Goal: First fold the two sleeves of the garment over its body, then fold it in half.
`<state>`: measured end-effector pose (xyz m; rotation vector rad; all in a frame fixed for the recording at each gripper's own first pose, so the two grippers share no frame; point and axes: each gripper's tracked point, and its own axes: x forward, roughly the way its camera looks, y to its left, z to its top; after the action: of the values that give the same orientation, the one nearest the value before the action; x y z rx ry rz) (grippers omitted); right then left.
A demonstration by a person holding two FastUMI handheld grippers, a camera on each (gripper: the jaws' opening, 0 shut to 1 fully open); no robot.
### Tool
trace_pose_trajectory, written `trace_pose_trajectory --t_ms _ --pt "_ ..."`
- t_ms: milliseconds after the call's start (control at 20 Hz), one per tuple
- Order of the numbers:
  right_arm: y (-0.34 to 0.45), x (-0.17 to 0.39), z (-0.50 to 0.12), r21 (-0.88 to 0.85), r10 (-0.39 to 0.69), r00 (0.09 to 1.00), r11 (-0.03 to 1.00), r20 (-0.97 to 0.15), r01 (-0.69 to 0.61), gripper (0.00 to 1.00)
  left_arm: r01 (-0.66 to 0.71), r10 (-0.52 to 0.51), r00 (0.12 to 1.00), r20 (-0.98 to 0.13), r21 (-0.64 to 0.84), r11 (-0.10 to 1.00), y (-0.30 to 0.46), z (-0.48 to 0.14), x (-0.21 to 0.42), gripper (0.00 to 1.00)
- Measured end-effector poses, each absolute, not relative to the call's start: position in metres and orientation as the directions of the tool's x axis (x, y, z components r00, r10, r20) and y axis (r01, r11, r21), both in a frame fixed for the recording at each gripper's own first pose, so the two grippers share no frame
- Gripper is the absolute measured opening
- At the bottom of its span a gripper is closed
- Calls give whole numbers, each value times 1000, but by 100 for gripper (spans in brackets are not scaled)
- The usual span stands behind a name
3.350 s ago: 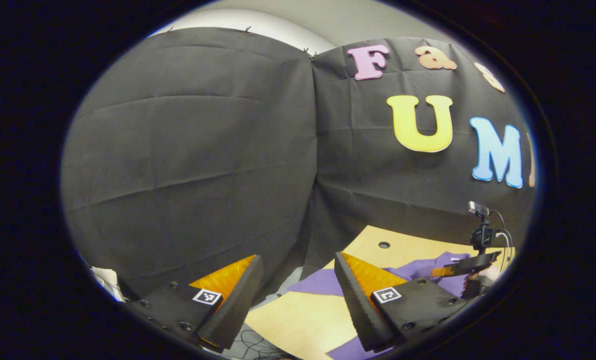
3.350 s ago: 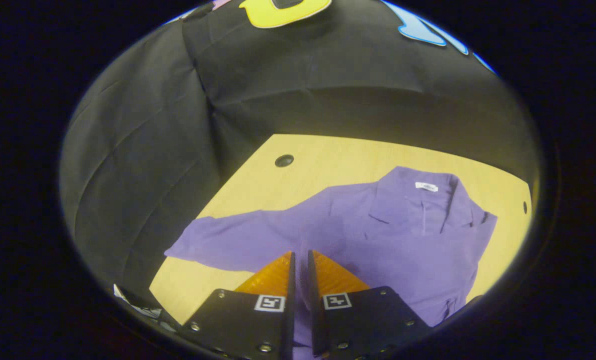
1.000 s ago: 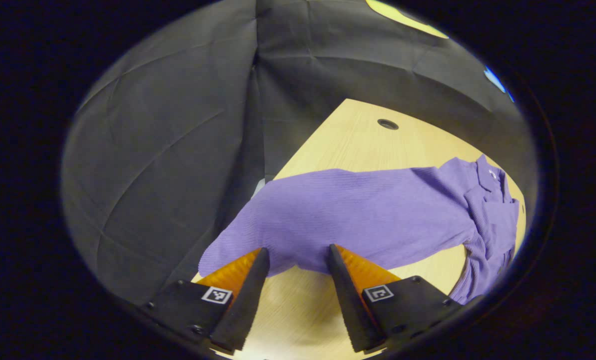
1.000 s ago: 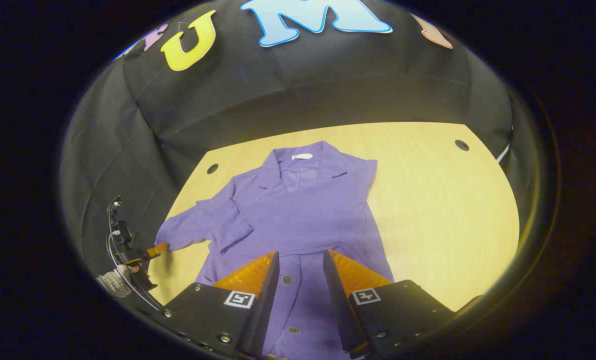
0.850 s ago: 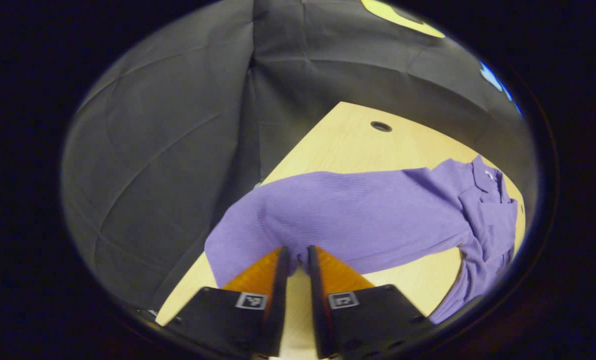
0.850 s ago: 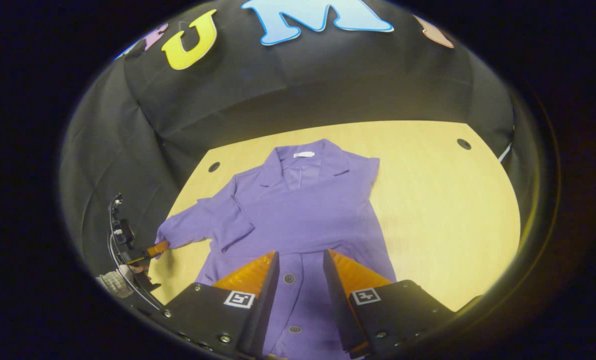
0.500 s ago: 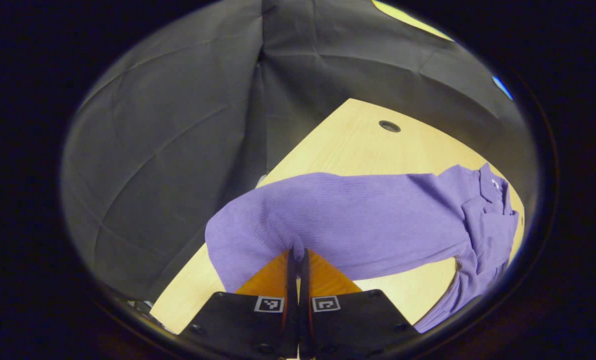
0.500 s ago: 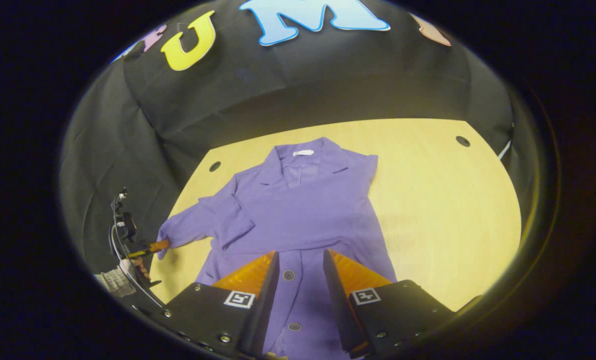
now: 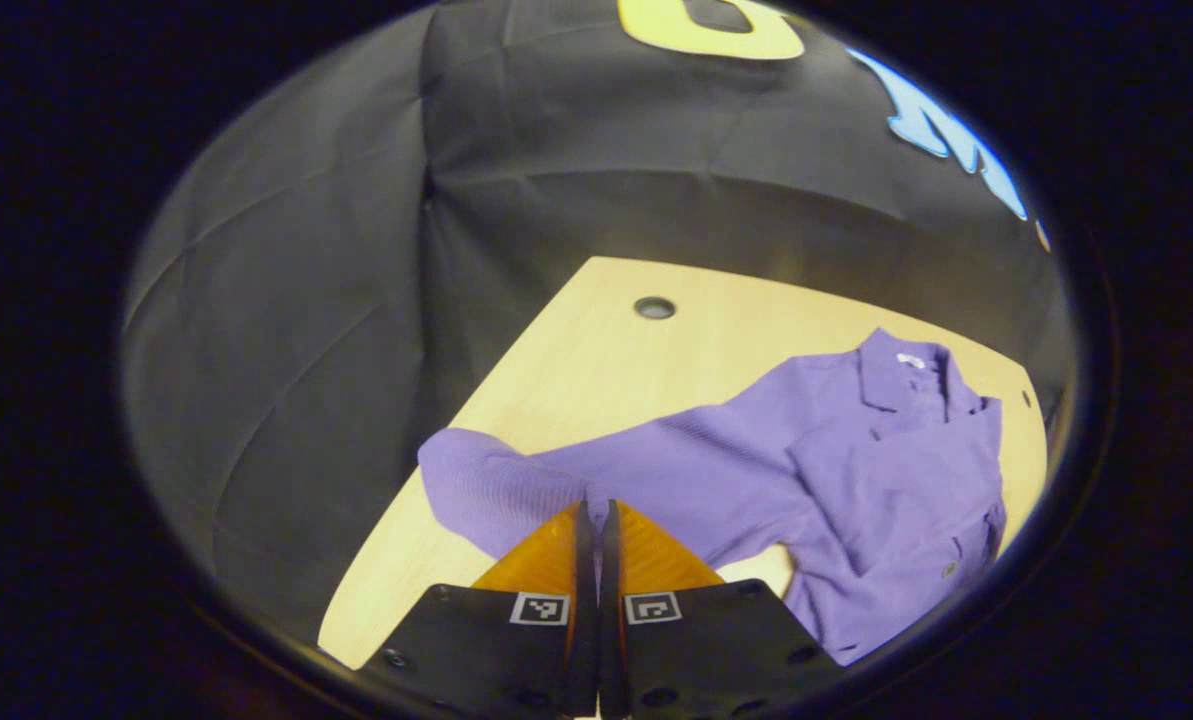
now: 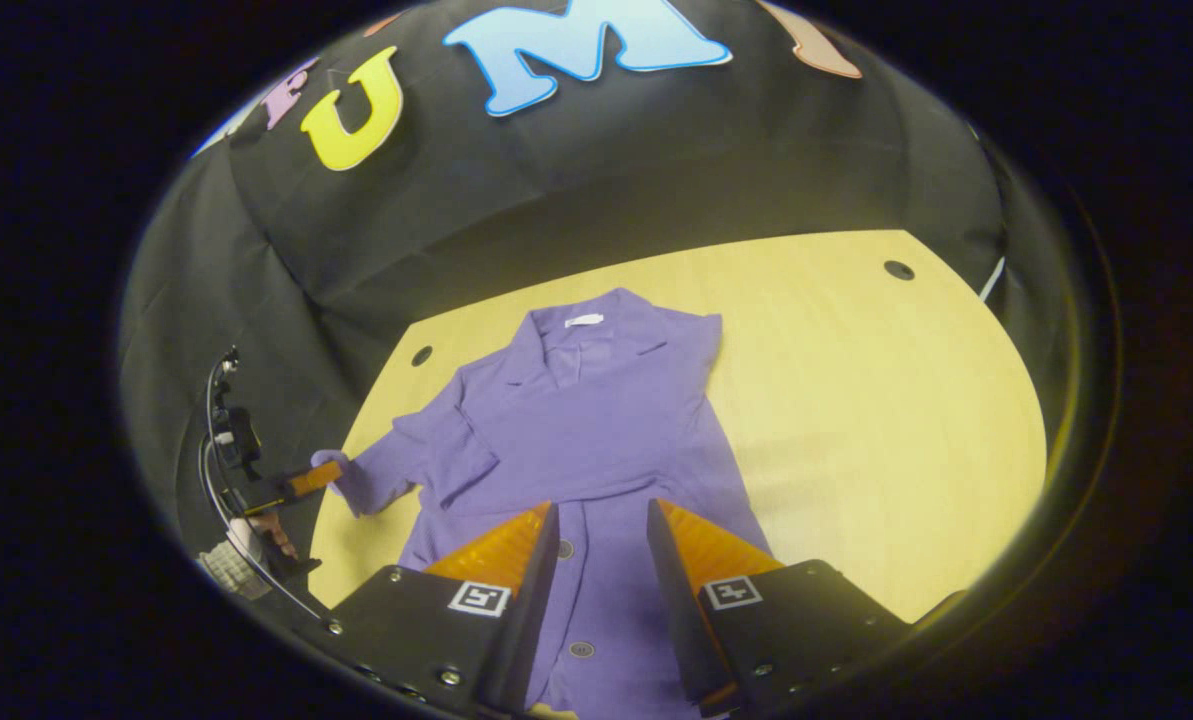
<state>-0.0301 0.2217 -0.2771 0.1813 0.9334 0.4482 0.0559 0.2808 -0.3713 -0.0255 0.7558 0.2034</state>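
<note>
The left tool (image 9: 588,512) is pinching the cuff of the purple knit collared garment (image 10: 596,420) lying on the pale wooden tabletop (image 10: 856,420), the right tool (image 10: 601,520) is hovering wide, and the sleeve needs carrying over the body.

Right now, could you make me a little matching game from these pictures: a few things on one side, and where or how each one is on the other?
Things:
1. left gripper
2. right gripper
3. purple shirt
4. round hole

States:
A. lies spread on the wooden table, collar at the far end
B. jaws apart, over the shirt's buttoned front
C. sits in bare tabletop beyond the sleeve
D. jaws pinched on the sleeve's cuff end

Pairs: 1-D, 2-B, 3-A, 4-C
</note>
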Motion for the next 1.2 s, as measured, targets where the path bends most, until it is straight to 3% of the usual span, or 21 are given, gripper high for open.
trace_pose_trajectory --t_ms 500,950,1200 --pt "142 -50 -281 362 369 569 923 -735 -131 56 61 -53 792 -608 -8 998 114 -303 101 6" --pt "65 -72 -281 365 271 617 931 -738 27 56 320 -287 734 -616 -59 945 -65 -306 97 6" --pt "30 -82 -282 363 219 631 926 -744 106 56 412 -344 680 -648 -50 910 -140 -325 88 6"
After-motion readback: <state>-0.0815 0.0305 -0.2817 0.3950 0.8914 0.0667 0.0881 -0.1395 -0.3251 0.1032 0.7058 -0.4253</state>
